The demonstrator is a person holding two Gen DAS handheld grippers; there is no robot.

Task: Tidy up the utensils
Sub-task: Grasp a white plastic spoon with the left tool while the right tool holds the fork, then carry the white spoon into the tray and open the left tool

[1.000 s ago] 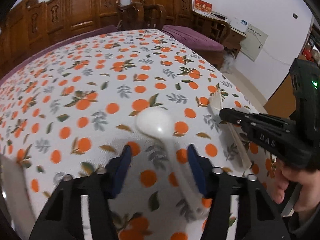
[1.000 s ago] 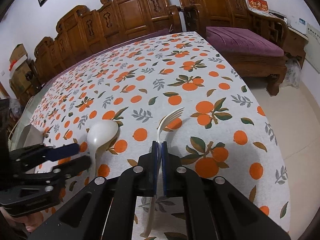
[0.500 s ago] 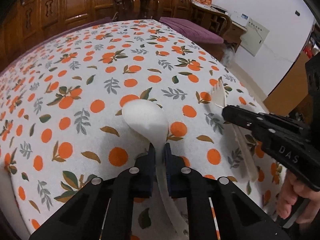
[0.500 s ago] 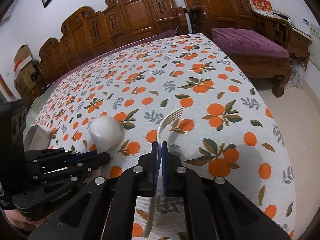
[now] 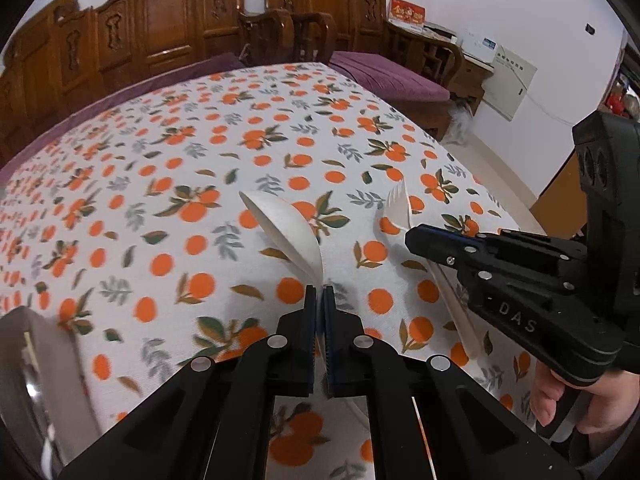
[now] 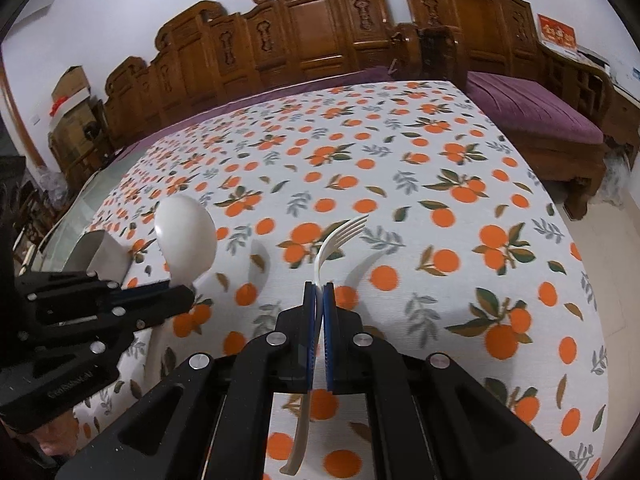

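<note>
My left gripper (image 5: 319, 292) is shut on the handle of a white spoon (image 5: 284, 232) and holds it above the orange-print tablecloth (image 5: 160, 208), bowl turned on edge. My right gripper (image 6: 319, 288) is shut on a white fork (image 6: 340, 236), lifted off the cloth with its tines pointing away. In the right wrist view the spoon (image 6: 186, 236) and left gripper (image 6: 176, 300) are at the left. In the left wrist view the fork (image 5: 400, 208) and right gripper (image 5: 416, 238) are at the right.
A grey metal container (image 6: 100, 256) stands at the table's left side; its rim shows in the left wrist view (image 5: 24, 360). Carved wooden benches (image 6: 320, 40) with purple cushions (image 6: 532, 112) ring the far and right sides. The table edge drops to the floor at the right.
My left gripper closed on the spoon handle and lifted it off the cloth, tilting the bowl on edge. My right gripper, shut on the fork throughout, raised it higher.
</note>
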